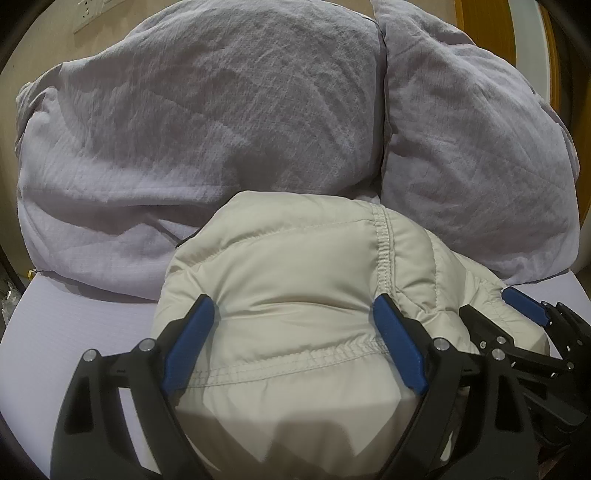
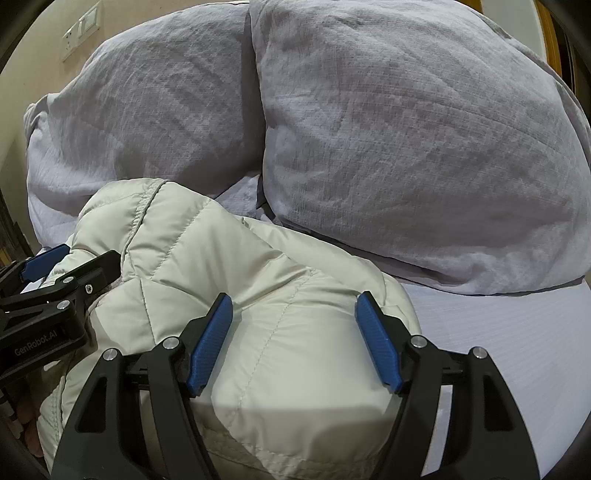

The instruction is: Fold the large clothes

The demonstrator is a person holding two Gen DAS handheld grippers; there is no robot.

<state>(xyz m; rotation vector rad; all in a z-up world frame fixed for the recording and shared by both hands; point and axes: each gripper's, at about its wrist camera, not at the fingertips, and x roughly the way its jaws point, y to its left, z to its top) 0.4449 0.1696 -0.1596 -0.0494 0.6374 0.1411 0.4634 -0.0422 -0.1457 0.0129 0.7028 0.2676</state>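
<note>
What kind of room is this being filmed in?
Most likely a bedroom: two plump grey pillows lie side by side on a pale bedsheet, with a wall switch plate behind. A folded cream puffer jacket sits on the bed.

left tool (image 1: 293,345) spread wide, right tool (image 2: 293,341) spread

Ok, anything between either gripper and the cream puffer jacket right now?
Nothing visible. The jacket bulges between the pads of the left gripper and the right gripper. The grey pillows lie behind it, out of the way.
</note>
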